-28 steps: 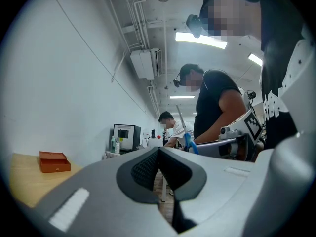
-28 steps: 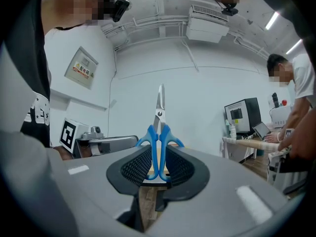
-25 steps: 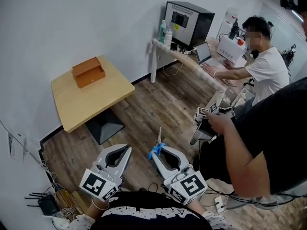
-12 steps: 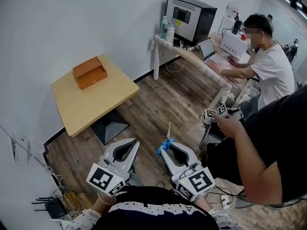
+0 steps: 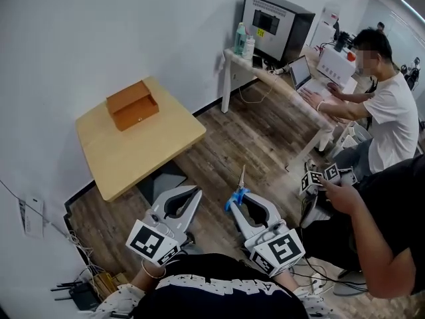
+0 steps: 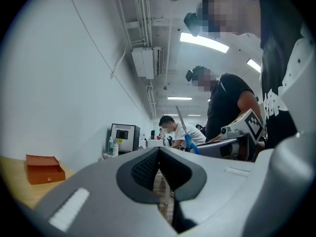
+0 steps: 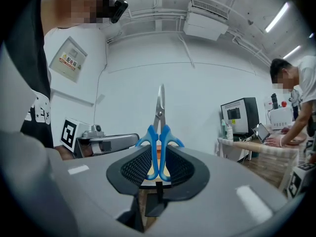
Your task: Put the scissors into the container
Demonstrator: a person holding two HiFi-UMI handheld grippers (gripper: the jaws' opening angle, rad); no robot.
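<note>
Scissors (image 5: 238,190) with blue handles and thin steel blades stick up out of my right gripper (image 5: 237,202), which is shut on their handles. In the right gripper view the scissors (image 7: 159,131) stand upright between the ribbed pads, blades toward the white wall. My left gripper (image 5: 195,194) hovers beside it over the wooden floor, shut with nothing in it. The container is an orange-brown open box (image 5: 133,104) on the far left part of a light wooden table (image 5: 149,153); in the left gripper view the box (image 6: 44,168) shows at lower left.
At the right a standing person in black (image 5: 378,211) holds another marker-cube gripper (image 5: 324,177). Farther back, someone in a white shirt (image 5: 392,115) sits at a long desk (image 5: 279,78) with a laptop, bottles and a black machine (image 5: 275,18). Cables lie on the floor at lower left.
The table and box have drawn a little closer and shifted right in the head view. Both grippers sit slightly farther forward and right. The scissors stay held in the right gripper.
</note>
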